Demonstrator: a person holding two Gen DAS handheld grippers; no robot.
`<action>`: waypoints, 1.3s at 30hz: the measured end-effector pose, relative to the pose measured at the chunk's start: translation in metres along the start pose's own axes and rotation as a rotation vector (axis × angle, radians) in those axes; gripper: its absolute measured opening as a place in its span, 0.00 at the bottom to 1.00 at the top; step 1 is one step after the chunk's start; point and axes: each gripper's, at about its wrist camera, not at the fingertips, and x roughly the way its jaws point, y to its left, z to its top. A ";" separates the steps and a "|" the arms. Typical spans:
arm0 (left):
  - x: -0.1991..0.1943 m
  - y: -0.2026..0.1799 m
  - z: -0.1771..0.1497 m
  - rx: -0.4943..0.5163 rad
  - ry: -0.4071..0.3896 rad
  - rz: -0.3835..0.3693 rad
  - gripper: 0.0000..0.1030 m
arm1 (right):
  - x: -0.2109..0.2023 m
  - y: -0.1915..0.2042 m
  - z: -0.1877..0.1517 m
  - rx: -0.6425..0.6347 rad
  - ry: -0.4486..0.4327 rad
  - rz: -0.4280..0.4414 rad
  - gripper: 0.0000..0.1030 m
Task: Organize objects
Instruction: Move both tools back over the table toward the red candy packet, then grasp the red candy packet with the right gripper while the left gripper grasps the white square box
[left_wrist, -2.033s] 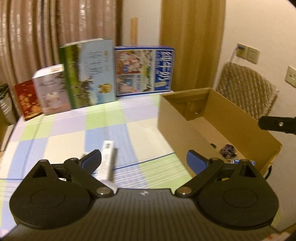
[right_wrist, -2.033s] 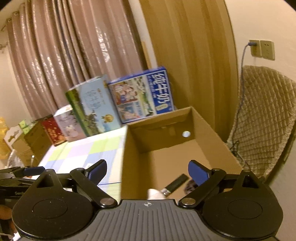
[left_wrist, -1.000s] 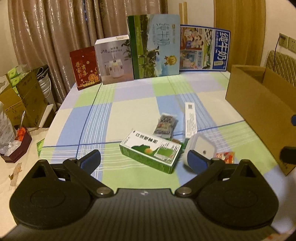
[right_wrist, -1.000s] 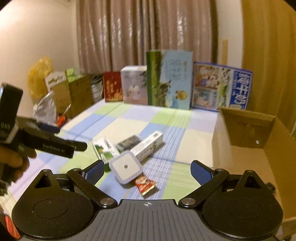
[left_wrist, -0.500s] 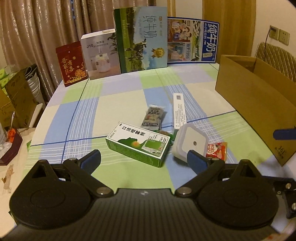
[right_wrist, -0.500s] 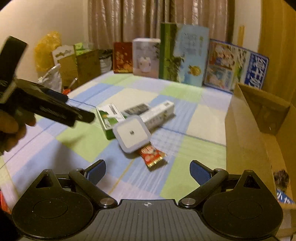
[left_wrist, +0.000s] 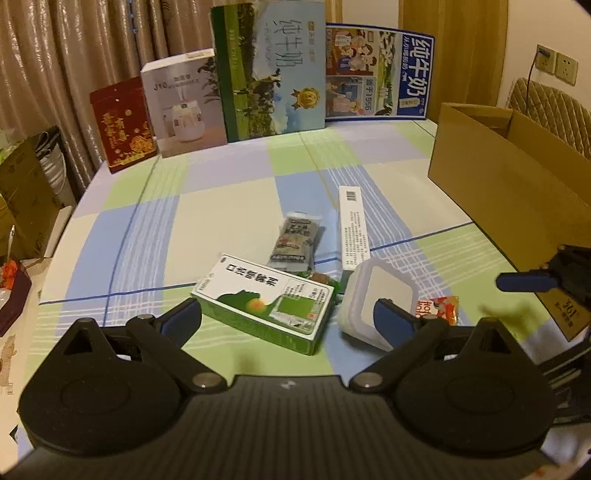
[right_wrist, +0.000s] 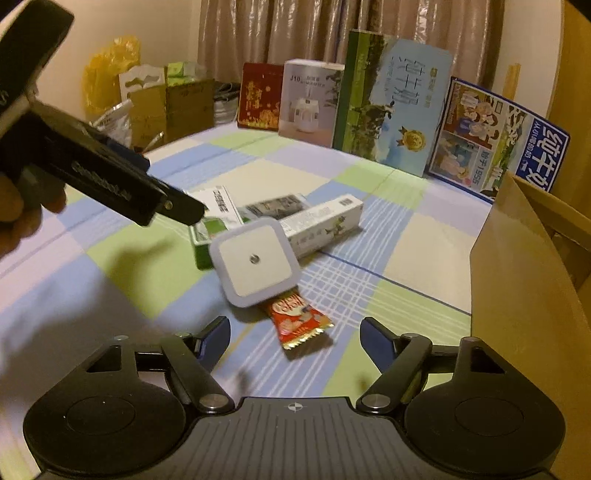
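We hold two grippers above a checked tablecloth (left_wrist: 229, 206), both empty with their blue-tipped fingers spread wide. Our left gripper (left_wrist: 288, 317) hovers over a green-and-white medicine box (left_wrist: 264, 297), apparently lined up for a pick. Our right gripper (right_wrist: 295, 338) points at a red snack packet (right_wrist: 300, 319) lying just ahead of its fingers, likely its next target.

Five loose items cluster mid-table, close together and probably waiting to be sorted: one medicine box, one grey sachet (left_wrist: 295, 240), one long white carton (left_wrist: 352, 225), one square white night light (right_wrist: 255, 260) and one red snack packet. The night light leans against the medicine box and overlaps the packet's end.

One open cardboard box (right_wrist: 524, 280) stands at the table's right edge, presumably the place for them; its contents cannot be seen. Four large printed cartons (left_wrist: 273, 70) stand upright along the far edge before a curtain (left_wrist: 74, 48), seemingly just a backdrop.
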 end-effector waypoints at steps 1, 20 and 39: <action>0.002 -0.002 0.001 0.008 0.001 -0.008 0.95 | 0.003 -0.002 0.000 -0.005 0.003 0.003 0.73; 0.010 0.000 -0.012 0.050 0.035 -0.022 0.93 | 0.059 -0.006 0.006 -0.049 0.046 0.071 0.46; 0.027 -0.056 -0.023 0.323 -0.020 -0.127 0.84 | 0.009 -0.038 -0.014 0.276 0.161 -0.023 0.24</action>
